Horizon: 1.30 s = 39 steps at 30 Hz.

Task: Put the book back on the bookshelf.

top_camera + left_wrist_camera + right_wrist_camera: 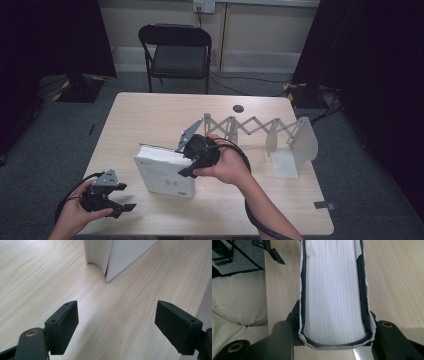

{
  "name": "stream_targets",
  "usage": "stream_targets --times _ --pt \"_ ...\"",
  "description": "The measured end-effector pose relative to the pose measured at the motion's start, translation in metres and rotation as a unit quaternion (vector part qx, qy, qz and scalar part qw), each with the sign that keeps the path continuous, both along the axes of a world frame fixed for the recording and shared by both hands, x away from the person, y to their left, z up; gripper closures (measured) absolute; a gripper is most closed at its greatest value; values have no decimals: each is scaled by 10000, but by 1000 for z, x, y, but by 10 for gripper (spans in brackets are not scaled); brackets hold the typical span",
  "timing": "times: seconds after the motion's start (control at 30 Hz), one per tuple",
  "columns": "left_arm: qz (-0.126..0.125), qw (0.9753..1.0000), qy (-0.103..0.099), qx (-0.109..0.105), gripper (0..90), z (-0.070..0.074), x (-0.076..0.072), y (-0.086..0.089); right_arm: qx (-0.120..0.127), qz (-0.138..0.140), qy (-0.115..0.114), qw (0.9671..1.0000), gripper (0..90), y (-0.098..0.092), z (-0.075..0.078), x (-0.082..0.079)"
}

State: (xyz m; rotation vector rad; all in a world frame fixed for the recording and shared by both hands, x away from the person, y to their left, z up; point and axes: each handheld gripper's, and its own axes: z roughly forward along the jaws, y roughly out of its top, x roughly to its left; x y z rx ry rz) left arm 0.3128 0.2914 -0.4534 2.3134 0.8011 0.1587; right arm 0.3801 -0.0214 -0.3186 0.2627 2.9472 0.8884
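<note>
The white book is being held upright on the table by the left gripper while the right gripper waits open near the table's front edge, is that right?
Not quite: the sides are swapped. The right gripper is clamped on the white book, its jaws pressing both covers, as the right gripper view shows. The left gripper waits open near the front edge of the table, seen in the high view.

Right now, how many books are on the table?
1. The book stands near the middle of the table, left of the folding rack, with the right gripper shut on it. Nothing seems to hide another.
</note>
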Motion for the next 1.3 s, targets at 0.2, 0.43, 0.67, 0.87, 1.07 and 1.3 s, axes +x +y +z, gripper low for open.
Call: stream_targets --times 0.2,0.43,0.67,0.87,1.07,1.3 --pt "-17 10000 -46 28 175 -4 4 -8 -12 -265 63 9996 524 -24 0 -3" --pt "-57 9999 -85 41 175 -13 8 -18 -15 -476 177 9987 479 -24 0 -2" --pt "20 9999 -41 113 172 -25 10 -21 -288 -575 179 9978 452 -8 -1 -1" --pt "130 9998 -93 125 161 -33 10 -21 -456 -575 134 9972 429 6 -4 1" --pt "84 9991 -365 189 147 -36 8 -22 -477 -514 117 9975 436 9 -5 2" --pt "79 9987 -501 56 1 -44 7 -22 -403 -543 237 9974 433 10 -7 6"
